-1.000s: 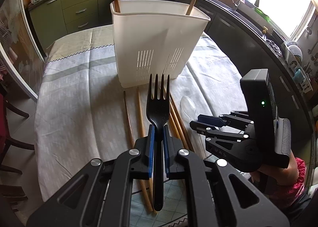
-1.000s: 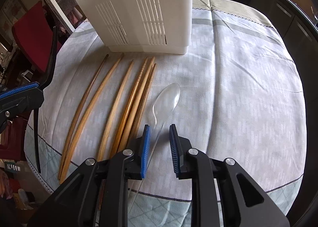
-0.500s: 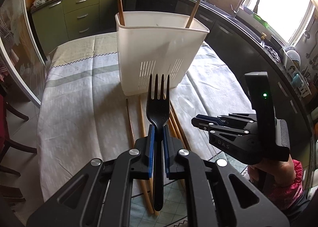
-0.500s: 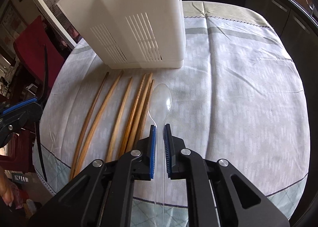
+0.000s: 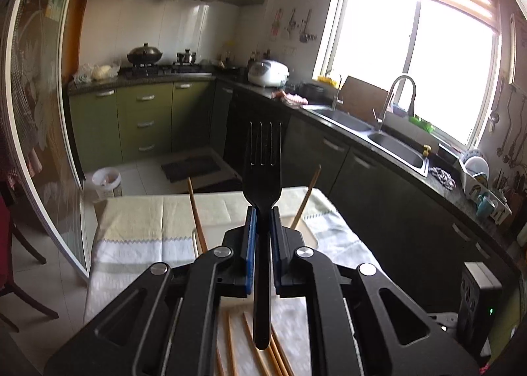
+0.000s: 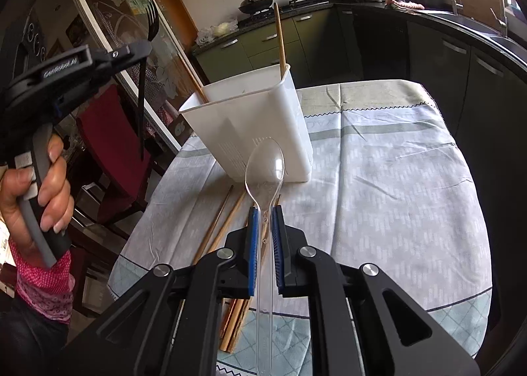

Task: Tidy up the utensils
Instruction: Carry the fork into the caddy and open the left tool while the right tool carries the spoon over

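Between our left gripper's (image 5: 263, 219) blue pads sits a black fork (image 5: 263, 185), clamped by its handle, tines up. Our right gripper (image 6: 265, 221) pinches a clear plastic spoon (image 6: 265, 171) by its stem — bowl forward, off the cloth. Beyond it stands the white caddy (image 6: 263, 112) with two wooden chopsticks (image 6: 280, 36) inside; more lie on the tablecloth (image 6: 395, 194) — just before the caddy.

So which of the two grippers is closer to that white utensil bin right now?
Probably the right. The right gripper, shut on a clear spoon, sits just before the white bin. The left gripper, holding a black fork, is raised off to its side.
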Demonstrator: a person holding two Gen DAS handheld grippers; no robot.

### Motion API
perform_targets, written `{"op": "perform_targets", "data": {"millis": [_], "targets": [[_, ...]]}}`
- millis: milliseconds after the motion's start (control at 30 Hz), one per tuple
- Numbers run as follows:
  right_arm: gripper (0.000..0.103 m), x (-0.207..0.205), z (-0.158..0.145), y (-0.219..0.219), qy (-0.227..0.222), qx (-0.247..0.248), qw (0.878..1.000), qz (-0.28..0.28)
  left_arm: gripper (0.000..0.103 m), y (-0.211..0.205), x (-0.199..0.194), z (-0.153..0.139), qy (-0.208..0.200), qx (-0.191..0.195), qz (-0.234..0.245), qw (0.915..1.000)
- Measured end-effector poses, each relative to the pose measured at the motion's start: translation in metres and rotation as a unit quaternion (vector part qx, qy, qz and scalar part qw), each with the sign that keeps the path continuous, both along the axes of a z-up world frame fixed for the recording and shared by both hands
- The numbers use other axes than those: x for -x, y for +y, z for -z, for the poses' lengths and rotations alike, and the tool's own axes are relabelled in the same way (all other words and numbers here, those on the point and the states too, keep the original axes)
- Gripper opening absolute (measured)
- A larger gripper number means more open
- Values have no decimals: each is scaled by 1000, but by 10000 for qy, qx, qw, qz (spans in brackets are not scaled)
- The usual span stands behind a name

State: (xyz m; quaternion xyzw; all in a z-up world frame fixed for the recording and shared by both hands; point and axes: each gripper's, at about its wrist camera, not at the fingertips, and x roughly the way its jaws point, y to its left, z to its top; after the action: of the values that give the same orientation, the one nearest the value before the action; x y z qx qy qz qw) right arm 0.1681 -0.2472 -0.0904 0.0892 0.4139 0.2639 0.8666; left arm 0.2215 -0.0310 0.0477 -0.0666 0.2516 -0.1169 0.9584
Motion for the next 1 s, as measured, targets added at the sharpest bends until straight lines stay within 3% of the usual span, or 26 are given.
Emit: {"op": "perform_targets", "data": {"millis": [167, 333, 733, 1000], "targets": [[9, 9, -5, -15, -135, -80, 9998, 106, 9, -6, -27, -6, -875, -3, -194, 9960], [10, 12, -9, -32, -223, -185, 9994, 186, 9, -4, -54, 18, -1125, -12, -479, 9925], [10, 13, -31, -25, -497, -210, 9985, 12, 9, -4, -52, 71, -691, -289, -529, 9958], [9, -6, -78, 1, -1056, -154, 9942, -113, 16, 11, -36, 80, -365, -92, -464, 9982]]}}
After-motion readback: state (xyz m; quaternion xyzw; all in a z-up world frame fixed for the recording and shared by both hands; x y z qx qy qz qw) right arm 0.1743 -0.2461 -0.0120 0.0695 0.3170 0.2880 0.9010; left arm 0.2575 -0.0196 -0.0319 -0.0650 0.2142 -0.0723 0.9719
